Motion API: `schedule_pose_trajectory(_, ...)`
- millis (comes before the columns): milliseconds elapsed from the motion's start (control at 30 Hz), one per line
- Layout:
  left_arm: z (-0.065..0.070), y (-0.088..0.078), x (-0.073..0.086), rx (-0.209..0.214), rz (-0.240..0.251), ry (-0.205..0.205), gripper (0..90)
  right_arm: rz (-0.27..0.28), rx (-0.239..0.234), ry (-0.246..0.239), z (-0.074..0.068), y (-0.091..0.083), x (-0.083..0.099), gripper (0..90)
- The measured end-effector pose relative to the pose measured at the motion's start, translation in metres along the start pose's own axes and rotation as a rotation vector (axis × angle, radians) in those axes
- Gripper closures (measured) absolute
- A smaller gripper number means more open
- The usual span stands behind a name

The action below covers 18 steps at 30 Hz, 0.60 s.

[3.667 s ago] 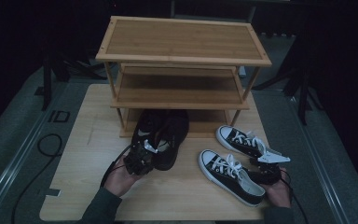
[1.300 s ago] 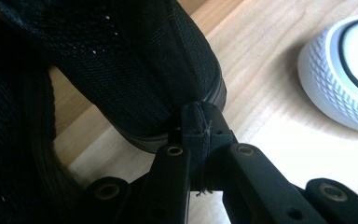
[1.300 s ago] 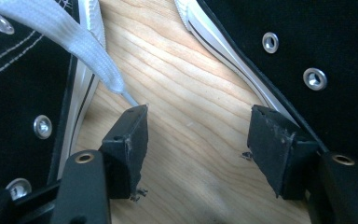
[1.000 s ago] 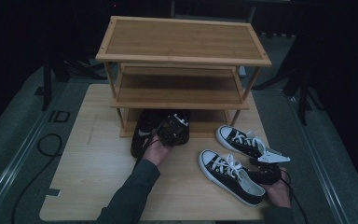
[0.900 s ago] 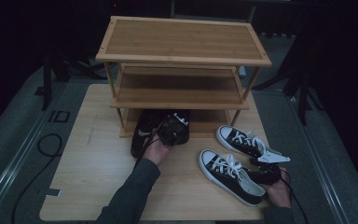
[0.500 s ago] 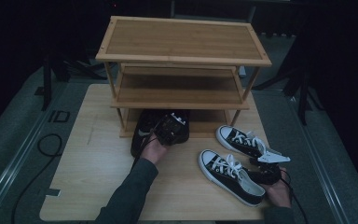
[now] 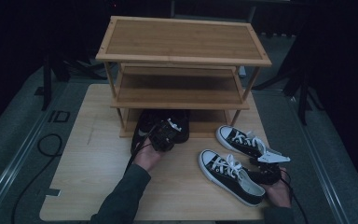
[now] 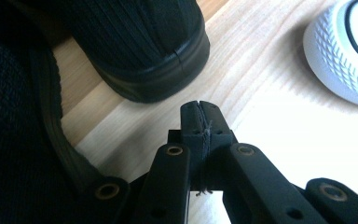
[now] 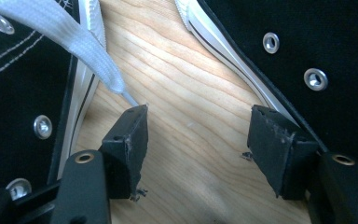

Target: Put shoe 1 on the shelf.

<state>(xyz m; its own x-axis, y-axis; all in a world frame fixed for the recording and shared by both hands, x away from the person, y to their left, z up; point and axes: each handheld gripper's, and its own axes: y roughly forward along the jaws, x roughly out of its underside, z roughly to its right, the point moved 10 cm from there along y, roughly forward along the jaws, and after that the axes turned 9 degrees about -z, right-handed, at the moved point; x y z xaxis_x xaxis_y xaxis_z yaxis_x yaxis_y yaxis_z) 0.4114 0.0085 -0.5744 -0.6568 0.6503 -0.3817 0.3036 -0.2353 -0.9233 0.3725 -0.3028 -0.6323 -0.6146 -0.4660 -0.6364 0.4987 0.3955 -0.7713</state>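
Note:
A pair of black shoes (image 7: 154,122) lies on the wooden table (image 7: 93,168), toes under the lowest shelf of the bamboo shoe rack (image 7: 182,44). My left gripper (image 7: 164,136) sits at their near end. In the left gripper view it (image 8: 200,112) is shut with nothing between the jaws, one black shoe (image 8: 135,46) ahead and the other (image 8: 14,140) at its left. Two black-and-white sneakers (image 7: 230,171) (image 7: 239,140) lie at the right. My right gripper (image 7: 264,166) stands open (image 9: 198,126) over bare wood between them, a white lace (image 9: 74,42) by its left jaw.
The rack has three shelves and stands at the back middle of the table. A sneaker's white toe cap (image 8: 345,51) lies to the right of the left gripper. Bare wood spreads at the front left. A black cable (image 7: 32,172) runs on the floor at the left.
My left gripper has moved forward toward the rack, and the black shoes have slid farther under the lowest shelf. The right gripper and the sneakers have stayed put.

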Motion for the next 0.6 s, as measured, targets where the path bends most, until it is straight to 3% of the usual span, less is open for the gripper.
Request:
schedule_pose_trajectory(300,0.003,-0.008,0.017,-0.014,0.005,0.02,90.0,0.0,0.0,0.0,0.0,0.0,0.0,37.8)
schedule_pose_trajectory(600,0.006,-0.015,0.034,0.007,0.016,0.015,90.0,0.0,0.001,-0.001,0.0,0.0,0.0,37.8)
